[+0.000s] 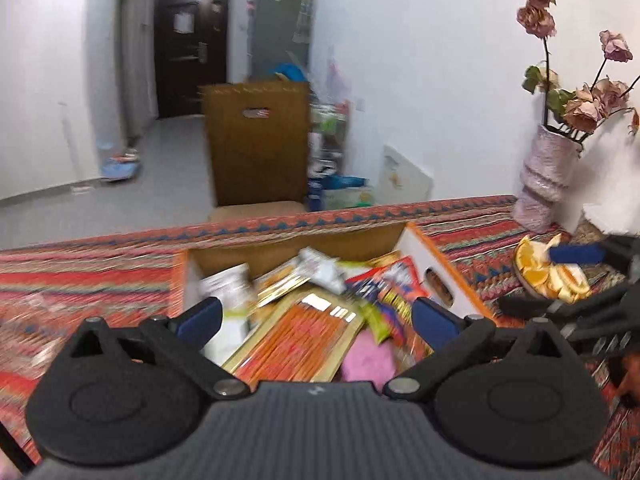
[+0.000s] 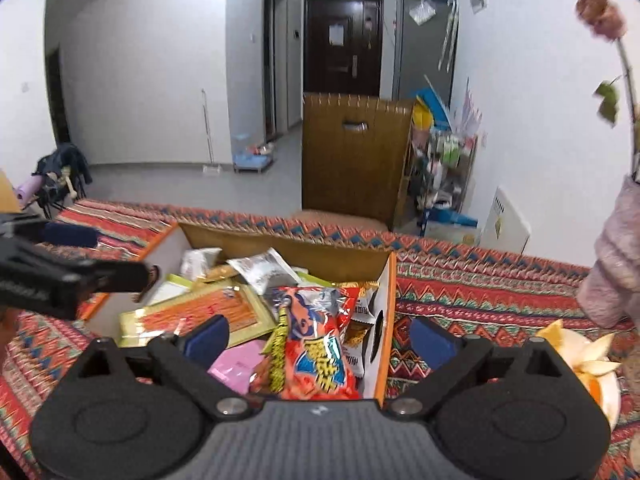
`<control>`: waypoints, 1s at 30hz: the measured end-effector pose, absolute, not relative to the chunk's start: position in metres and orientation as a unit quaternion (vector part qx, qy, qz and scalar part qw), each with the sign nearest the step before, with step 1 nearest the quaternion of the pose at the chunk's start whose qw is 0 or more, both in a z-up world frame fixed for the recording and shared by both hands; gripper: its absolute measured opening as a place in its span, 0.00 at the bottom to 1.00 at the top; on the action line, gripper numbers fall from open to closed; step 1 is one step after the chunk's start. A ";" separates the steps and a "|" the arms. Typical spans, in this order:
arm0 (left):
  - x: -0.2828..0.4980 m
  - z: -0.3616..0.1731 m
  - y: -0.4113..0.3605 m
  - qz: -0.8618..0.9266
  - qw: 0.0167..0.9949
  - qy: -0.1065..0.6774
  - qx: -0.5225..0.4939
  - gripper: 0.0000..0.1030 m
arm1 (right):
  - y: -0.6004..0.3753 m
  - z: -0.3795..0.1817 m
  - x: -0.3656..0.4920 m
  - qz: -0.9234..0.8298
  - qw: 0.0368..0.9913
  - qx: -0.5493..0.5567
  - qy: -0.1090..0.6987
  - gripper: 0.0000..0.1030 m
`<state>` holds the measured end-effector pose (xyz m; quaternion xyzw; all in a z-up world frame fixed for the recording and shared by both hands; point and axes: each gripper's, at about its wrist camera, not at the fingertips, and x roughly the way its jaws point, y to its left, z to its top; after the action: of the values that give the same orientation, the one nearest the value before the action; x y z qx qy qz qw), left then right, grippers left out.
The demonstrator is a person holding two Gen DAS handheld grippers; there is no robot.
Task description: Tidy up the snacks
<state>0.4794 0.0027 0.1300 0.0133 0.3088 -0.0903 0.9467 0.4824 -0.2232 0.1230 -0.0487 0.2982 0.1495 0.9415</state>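
Both grippers hover tilted down over the snack box (image 2: 384, 304), left gripper (image 1: 316, 316) and right gripper (image 2: 320, 340) fingers spread wide, holding nothing.

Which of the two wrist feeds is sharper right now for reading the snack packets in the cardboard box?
Right wrist view: fairly crisp, print on the red-and-blue snack bag is legible. Left wrist view: motion-smeared, the open cardboard box and striped red patterned tablecloth are streaked. Both bend straight edges, fisheye style; lighting is even, no harsh glare.

Chinese characters on red snack bag (image 2: 316, 344) — too blurred, unreadable
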 end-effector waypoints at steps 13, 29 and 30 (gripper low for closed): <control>0.205 0.117 0.045 -0.003 0.983 0.184 -0.015 1.00 | -0.247 0.124 0.259 0.167 0.973 -0.037 0.157 1.00; 0.005 0.016 0.003 0.022 0.979 0.201 0.005 1.00 | -0.233 0.005 0.017 0.142 0.976 -0.030 0.160 1.00; 0.000 0.013 -0.001 0.019 0.979 0.205 0.008 1.00 | -0.231 0.001 0.013 0.141 0.975 -0.032 0.167 1.00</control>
<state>-0.0002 -0.0012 0.0131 0.0079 0.2050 0.0190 0.9785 0.0128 -0.2308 0.0015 -0.0319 0.1671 0.1411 0.9753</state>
